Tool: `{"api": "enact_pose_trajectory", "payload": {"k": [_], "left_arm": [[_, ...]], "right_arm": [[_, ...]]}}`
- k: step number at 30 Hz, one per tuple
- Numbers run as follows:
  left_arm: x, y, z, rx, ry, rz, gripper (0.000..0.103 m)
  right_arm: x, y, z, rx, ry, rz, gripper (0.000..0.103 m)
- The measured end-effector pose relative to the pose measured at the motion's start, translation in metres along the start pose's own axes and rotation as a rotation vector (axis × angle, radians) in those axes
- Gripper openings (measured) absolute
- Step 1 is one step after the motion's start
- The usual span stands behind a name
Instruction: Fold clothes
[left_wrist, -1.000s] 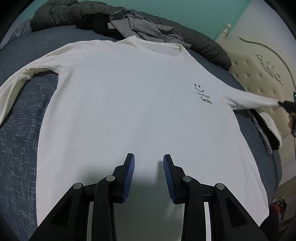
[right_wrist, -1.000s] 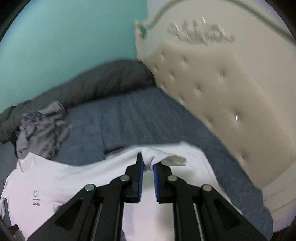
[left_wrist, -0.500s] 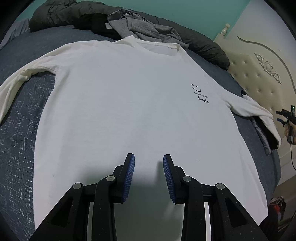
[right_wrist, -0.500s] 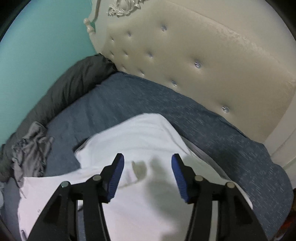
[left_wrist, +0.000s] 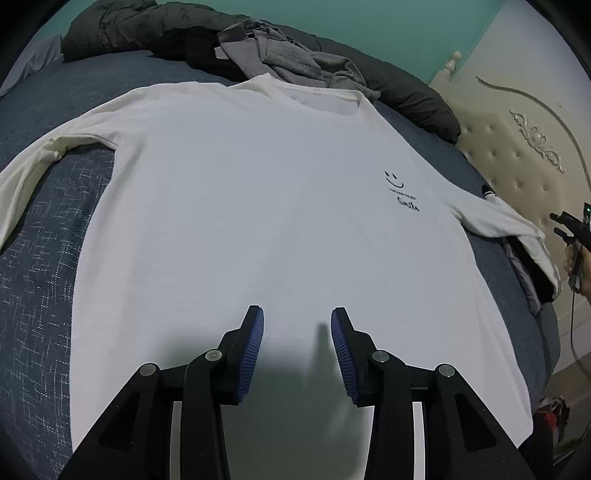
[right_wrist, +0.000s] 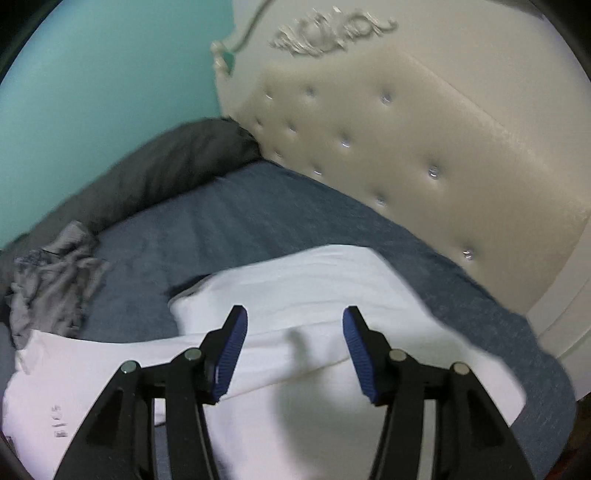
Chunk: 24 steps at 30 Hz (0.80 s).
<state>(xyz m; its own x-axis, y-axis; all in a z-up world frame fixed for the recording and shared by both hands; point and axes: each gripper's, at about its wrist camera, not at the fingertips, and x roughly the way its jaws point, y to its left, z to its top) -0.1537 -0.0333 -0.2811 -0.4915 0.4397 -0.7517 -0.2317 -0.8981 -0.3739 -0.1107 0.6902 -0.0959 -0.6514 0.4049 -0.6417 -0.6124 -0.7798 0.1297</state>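
Sleeve (right_wrist: 295, 291) dropped from right gripper (right_wrist: 293, 345) fingers, now apart and empty, left gripper (left_wrist: 297, 347) opening over white shirt (left_wrist: 258, 206)

A home bedroom: blue-sheeted bed (left_wrist: 44, 266) against a tufted cream headboard (right_wrist: 424, 147).

- The right tongs (right_wrist: 291, 350) stand parted above a white shirt (right_wrist: 303, 291), nothing pinched between the blue pads (right_wrist: 231, 349).
- The shirt's sleeve lies folded over on the blue bed (right_wrist: 258, 218).
- A grey crumpled garment (right_wrist: 55, 273) sits at the left, near the shirt's collar.
- A dark grey duvet (right_wrist: 159, 173) runs along the teal wall (right_wrist: 103, 85).
- A cream tufted headboard (right_wrist: 424, 147) stands behind.
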Motion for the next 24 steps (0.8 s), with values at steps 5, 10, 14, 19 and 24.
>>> {"api": "enact_pose_trajectory", "payload": {"k": [5, 10, 14, 19, 24], "left_arm": [[-0.008, 0.005, 0.004, -0.013, -0.015, 0.013, 0.049], [-0.023, 0.022, 0.01, -0.071, -0.009, 0.014, 0.055], [-0.048, 0.047, 0.019, -0.106, 0.002, 0.059, 0.055], [-0.092, 0.092, 0.029, -0.126, 0.007, 0.177, 0.057], [-0.145, 0.161, 0.033, -0.222, -0.005, 0.285, 0.057]], "right_arm": [[-0.024, 0.054, -0.037, 0.009, -0.018, 0.189, 0.055], [-0.042, 0.125, -0.099, 0.009, 0.016, 0.398, 0.061], [-0.048, 0.169, -0.158, 0.031, 0.113, 0.533, 0.061], [-0.047, 0.21, -0.222, 0.075, 0.243, 0.618, 0.062], [-0.053, 0.241, -0.254, 0.037, 0.285, 0.653, 0.062]]}}
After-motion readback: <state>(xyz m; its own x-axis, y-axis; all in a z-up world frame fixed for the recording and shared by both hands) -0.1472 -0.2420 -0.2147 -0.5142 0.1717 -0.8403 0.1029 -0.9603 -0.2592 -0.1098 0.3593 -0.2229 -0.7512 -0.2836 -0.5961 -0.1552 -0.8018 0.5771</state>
